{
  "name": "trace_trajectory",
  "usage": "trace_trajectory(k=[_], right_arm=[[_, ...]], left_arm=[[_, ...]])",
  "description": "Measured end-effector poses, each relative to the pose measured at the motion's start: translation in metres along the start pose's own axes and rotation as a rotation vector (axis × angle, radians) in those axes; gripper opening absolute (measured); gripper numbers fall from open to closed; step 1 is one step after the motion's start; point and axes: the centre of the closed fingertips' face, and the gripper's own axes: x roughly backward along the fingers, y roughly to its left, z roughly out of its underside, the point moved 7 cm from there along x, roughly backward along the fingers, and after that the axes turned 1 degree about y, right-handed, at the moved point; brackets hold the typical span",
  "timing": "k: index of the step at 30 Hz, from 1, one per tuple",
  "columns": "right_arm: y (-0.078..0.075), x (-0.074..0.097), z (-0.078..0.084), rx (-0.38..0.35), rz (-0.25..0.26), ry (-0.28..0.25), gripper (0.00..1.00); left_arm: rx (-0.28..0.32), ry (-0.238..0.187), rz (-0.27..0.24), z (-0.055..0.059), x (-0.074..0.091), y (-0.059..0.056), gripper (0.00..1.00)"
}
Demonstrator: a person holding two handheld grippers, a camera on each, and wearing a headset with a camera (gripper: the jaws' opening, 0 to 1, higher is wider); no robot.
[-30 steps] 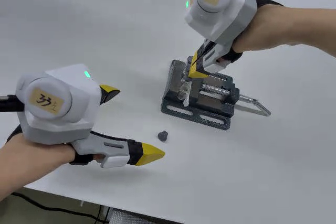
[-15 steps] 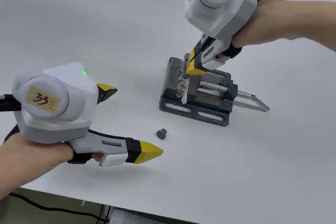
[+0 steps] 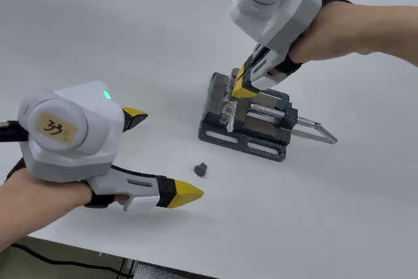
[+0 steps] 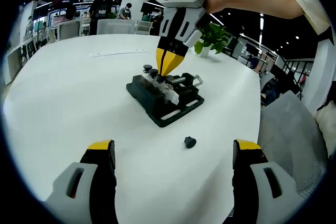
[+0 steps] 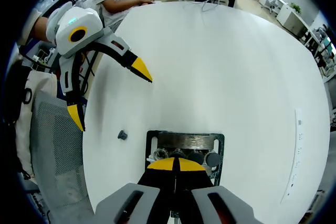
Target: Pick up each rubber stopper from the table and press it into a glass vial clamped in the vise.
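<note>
Desk (image 3: 98,31): a plain white surface that carries everything below.

Left gripper (image 3: 163,155): low at the left of the head view, held in a hand. Its two yellow-tipped fingers (image 3: 186,193) are spread wide with nothing between them. They point towards the vise and hang just above the desk.

Left gripper, own view (image 4: 173,148): the two fingers rise far apart from the bottom edge. The loose stopper lies ahead of them, nearer the right finger, and the vise stands beyond it.

Rubber stopper (image 3: 202,170): one small dark grey stopper lies loose on the desk, touched by nothing. It sits between the left gripper and the near edge of the vise. It also shows in the left gripper view (image 4: 190,142) and the right gripper view (image 5: 122,135).

Vise (image 3: 248,125): a dark metal bench vise, flat on the desk at centre right.

Glass vials (image 3: 228,112): a short row of clear vials is clamped upright in the vise. In the right gripper view one at the row's end carries a grey stopper (image 5: 212,158).

Right gripper (image 3: 243,89): held from above by a hand at the upper right. Its yellow fingers (image 5: 176,165) are pressed together into one point directly over the row of vials. I cannot tell whether they touch a vial.

Vise handle (image 3: 317,129): a thin metal bar sticks out to the right of the vise.
</note>
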Motion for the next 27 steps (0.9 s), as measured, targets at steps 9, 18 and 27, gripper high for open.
trace_trajectory(k=[9,18,27], right_arm=[[-0.0066,-0.0032,-0.0084,-0.007,-0.021,0.048,0.0],[-0.0023,-0.0041,-0.0074,-0.01,-0.003,0.064,0.0],[-0.0036,-0.0008,0.0007,-0.053,-0.002,-0.002,0.0]], left_arm=[[0.007,-0.004,0.008,0.0011,-0.0028,0.0015,0.92],[0.011,-0.005,0.004,0.0013,-0.0031,0.0018,0.92],[-0.012,-0.004,0.009,-0.0036,-0.0045,-0.0041,0.92]])
